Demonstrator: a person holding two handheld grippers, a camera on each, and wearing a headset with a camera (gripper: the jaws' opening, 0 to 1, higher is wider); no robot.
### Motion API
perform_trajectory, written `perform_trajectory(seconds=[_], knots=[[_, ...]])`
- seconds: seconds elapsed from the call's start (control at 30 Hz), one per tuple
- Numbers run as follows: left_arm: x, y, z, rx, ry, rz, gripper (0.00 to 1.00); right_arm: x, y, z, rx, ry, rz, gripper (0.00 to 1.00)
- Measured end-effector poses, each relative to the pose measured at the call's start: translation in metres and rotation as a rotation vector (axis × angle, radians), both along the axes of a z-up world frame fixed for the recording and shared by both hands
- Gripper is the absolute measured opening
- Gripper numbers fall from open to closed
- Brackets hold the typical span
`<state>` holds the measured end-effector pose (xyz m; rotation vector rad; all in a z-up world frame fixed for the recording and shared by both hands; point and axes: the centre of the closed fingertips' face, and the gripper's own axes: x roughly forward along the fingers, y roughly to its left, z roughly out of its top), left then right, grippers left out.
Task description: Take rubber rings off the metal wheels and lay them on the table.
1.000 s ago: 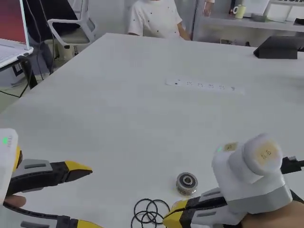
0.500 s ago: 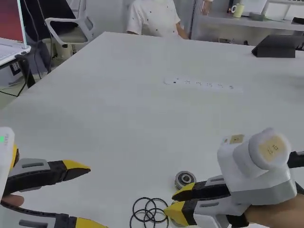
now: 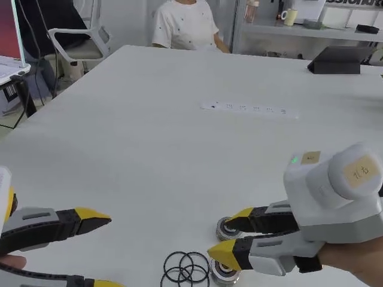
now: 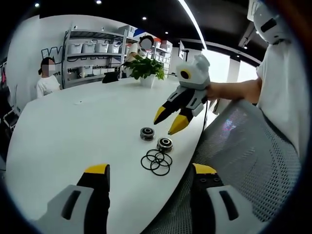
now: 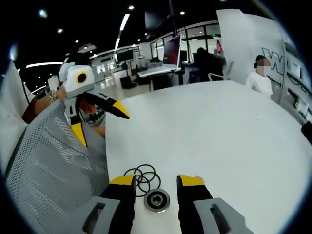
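We see two small metal wheels lying flat on the white table, near its edge, just beside each other but not touching. Each shows a silvery hub inside a darker outer band. Just beside the nearer wheel lies a cluster of thin black rubber rings, loose, flat and overlapping one another.

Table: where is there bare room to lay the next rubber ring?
Bare table runs from the power strip down to the metal wheels, and between the rubber rings and the left hand-held gripper. Crowded at the near edge: rings, wheels and the right hand-held gripper bunch together.
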<state>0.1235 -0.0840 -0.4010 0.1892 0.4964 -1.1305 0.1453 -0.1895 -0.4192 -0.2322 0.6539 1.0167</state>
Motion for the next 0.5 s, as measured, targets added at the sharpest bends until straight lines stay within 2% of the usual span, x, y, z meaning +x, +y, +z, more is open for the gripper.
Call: perform_trajectory(seconds=[0.13, 0.23, 0.3, 0.43, 0.5], knots=[[0.0, -0.001, 0.001, -0.009, 0.001, 0.001, 0.65, -0.003, 0.003, 0.008, 0.009, -0.013, 0.014, 0.42], [-0.001, -0.001, 0.001, -0.012, 0.006, -0.001, 0.66, -0.004, 0.004, 0.015, 0.011, -0.035, 0.03, 0.45], [-0.002, -0.002, 0.001, -0.014, 0.01, -0.002, 0.68, -0.006, 0.002, 0.02, 0.01, -0.028, 0.039, 0.49], [-0.001, -0.002, 0.001, -0.017, 0.011, -0.002, 0.69, -0.009, -0.003, 0.034, 0.047, -0.046, 0.037, 0.62], [-0.002, -0.002, 0.001, -0.019, 0.015, -0.001, 0.7, -0.01, -0.009, 0.034, 0.044, -0.051, 0.029, 0.69]])
